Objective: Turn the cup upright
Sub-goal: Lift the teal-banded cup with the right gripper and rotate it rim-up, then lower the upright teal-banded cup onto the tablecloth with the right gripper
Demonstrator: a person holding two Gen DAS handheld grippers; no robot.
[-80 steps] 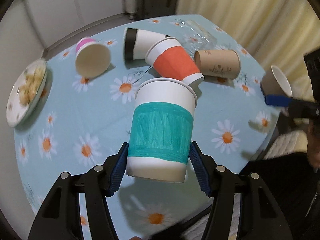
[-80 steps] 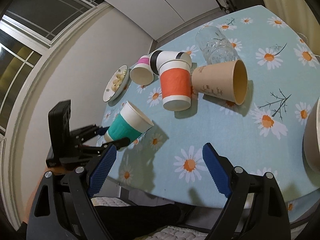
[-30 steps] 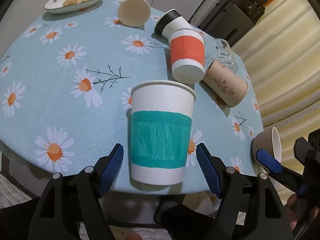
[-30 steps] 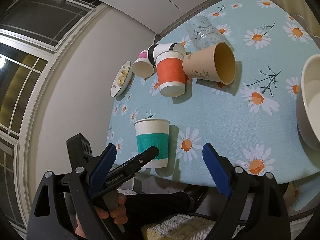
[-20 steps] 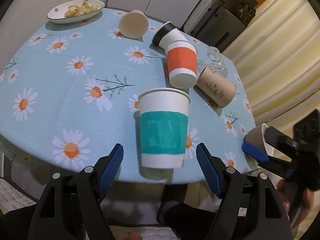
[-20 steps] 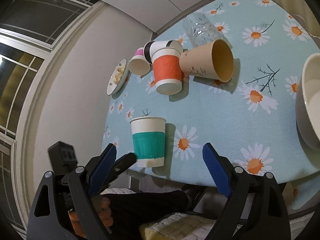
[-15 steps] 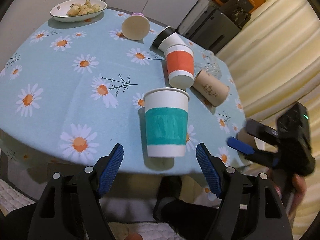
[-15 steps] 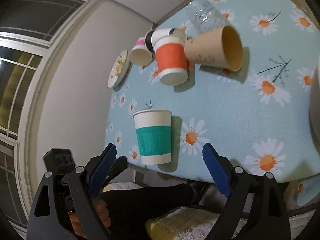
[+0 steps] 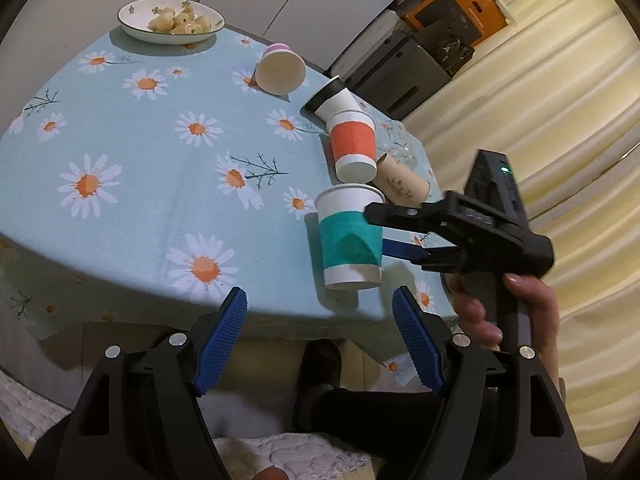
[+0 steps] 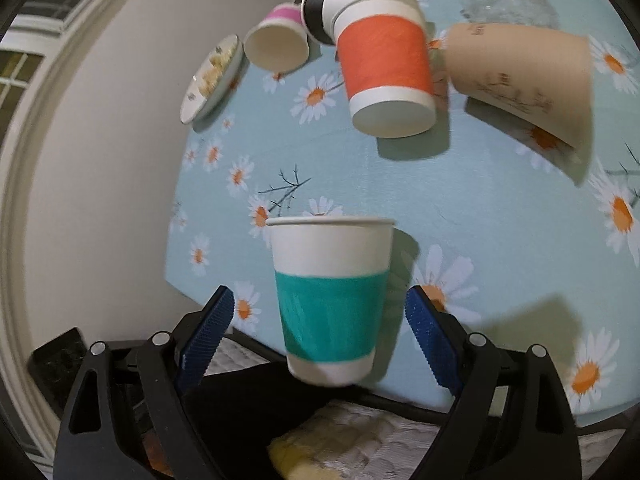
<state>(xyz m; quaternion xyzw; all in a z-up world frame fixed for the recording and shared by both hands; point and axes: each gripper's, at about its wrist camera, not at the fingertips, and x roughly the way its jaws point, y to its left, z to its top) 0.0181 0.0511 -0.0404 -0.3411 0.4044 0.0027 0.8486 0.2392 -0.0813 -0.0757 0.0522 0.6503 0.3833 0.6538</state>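
Note:
A white paper cup with a teal band [image 9: 350, 240] stands upright near the front edge of the round table; it also shows in the right wrist view [image 10: 330, 300]. My left gripper [image 9: 320, 340] is open and empty, pulled back off the table edge. My right gripper [image 10: 316, 336] is open, with its blue pads on either side of the teal cup and a gap on both sides. In the left wrist view my right gripper [image 9: 394, 230] reaches in from the right at the cup.
Several cups lie on their sides further back: orange-banded [image 9: 354, 148], black-banded [image 9: 330, 102], pink-topped [image 9: 280, 70] and brown kraft [image 9: 404, 186]. A clear glass [image 9: 396, 144] lies behind them. A plate of snacks [image 9: 172, 22] sits far left on the daisy tablecloth [image 9: 140, 160].
My left gripper let go of the teal cup, left it upright and drew back. My right gripper swung in from the right and now straddles the cup.

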